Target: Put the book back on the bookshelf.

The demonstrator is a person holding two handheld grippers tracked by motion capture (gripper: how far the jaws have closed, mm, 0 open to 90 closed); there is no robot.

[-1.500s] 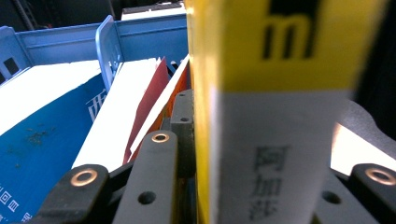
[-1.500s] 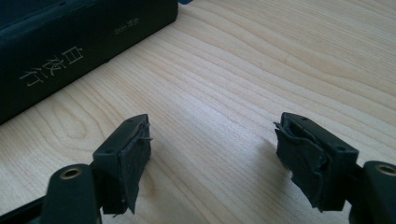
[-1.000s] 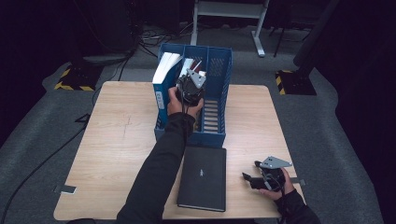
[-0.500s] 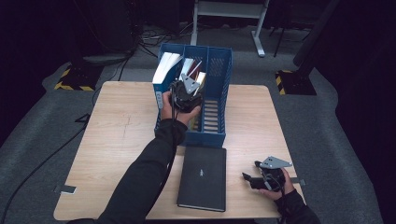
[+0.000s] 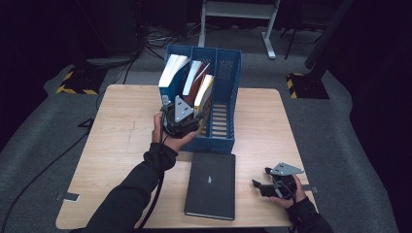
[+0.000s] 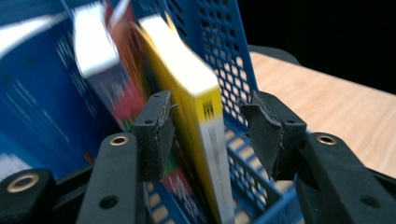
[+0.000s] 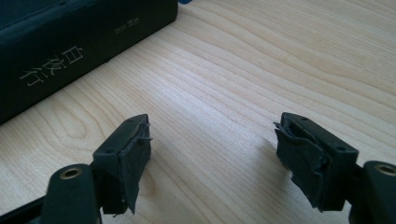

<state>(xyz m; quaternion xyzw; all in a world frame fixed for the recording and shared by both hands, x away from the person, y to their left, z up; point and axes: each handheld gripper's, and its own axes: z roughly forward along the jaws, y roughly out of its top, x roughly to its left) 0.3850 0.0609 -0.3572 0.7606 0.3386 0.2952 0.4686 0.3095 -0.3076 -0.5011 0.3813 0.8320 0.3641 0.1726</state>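
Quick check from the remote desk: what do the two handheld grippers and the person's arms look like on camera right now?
Both the left gripper and the right gripper are black, each topped by a grey three-cornered plate. Their two jaws are black bars with brass-ringed holes and worn, frayed black pads. A black cable trails from the left one along the arm. The person wears dark long sleeves.

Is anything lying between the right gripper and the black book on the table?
Nothing visible: only bare table lies between the open right gripper and the black book.
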